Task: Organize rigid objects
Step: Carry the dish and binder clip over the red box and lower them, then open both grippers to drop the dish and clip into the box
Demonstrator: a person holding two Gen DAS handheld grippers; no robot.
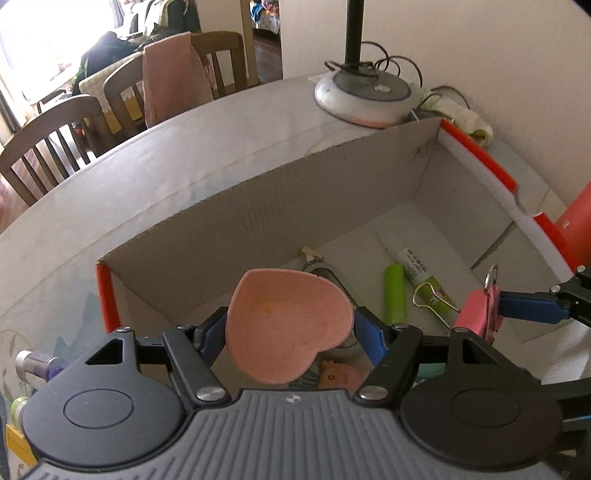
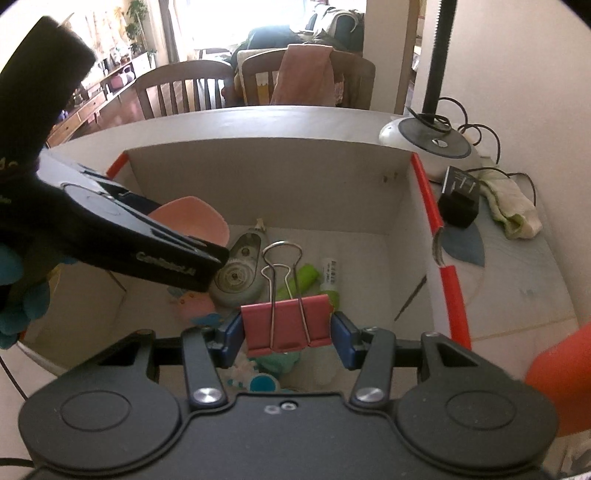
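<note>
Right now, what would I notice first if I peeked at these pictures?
A pink heart dish, pinched in the left gripper, hangs over an open box. Beside it the right gripper pinches a red clip over the same box. Down inside lie a green tube and other small bits.

Daylight only, coming from the window (image 2: 221, 26) at the far end of the room; it's blown out to pure white in both views, w/ the chairs (image 2: 184, 88) just in front of it going dark and hazy. Cardboard box (image 2: 266, 184) is evenly lit, soft shadow on its left inner wall and floor corner nearest the window side. No hard glare, only small glints on the lamp base (image 1: 364, 96) beside the box. Strong fisheye bend: table edge behind the box curves, corners vignette black. Near the lens, left gripper (image 2: 218, 258) looks soft and dim; box contents fairly sharp, slightly grainy.
</note>
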